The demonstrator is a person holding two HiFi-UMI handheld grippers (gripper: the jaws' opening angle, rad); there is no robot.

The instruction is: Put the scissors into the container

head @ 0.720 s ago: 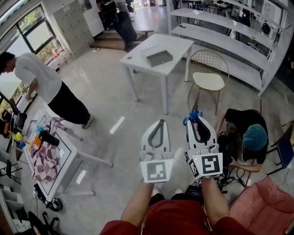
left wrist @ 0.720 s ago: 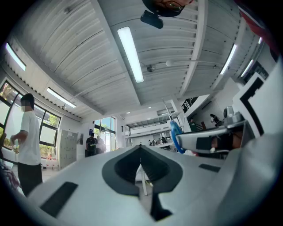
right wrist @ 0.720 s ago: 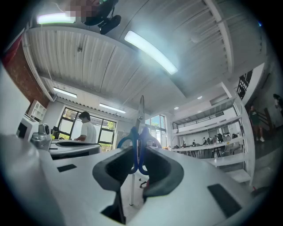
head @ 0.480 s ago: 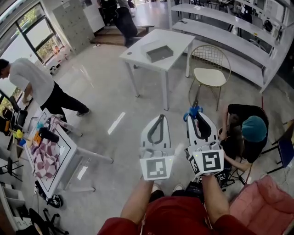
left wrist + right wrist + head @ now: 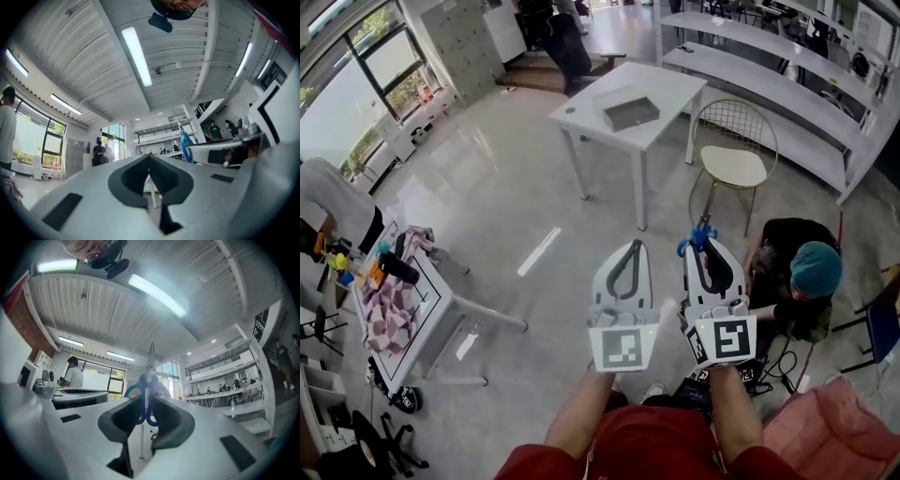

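In the head view my right gripper [image 5: 702, 246] is shut on a pair of blue-handled scissors [image 5: 700, 233], whose blades point forward past the fingertips. The right gripper view has the blue handles [image 5: 146, 397] pinched between the pads and the metal blades rising above them. My left gripper [image 5: 629, 247] is level with it, a little to the left, shut and empty; its jaws meet at the tip [image 5: 149, 158]. The grey container [image 5: 630, 112] lies on a white table [image 5: 581, 119] well ahead across the floor.
A wire chair with a cream seat [image 5: 732, 165] stands right of the white table. A person in a teal cap [image 5: 799, 277] sits on the floor close by my right gripper. A small table with a checked cloth [image 5: 396, 314] is at left; white shelves [image 5: 769, 86] run along the back right.
Both grippers keep their pose and the scissors stay gripped. The person in the white shirt at left has moved towards the left edge, now mostly out of view.
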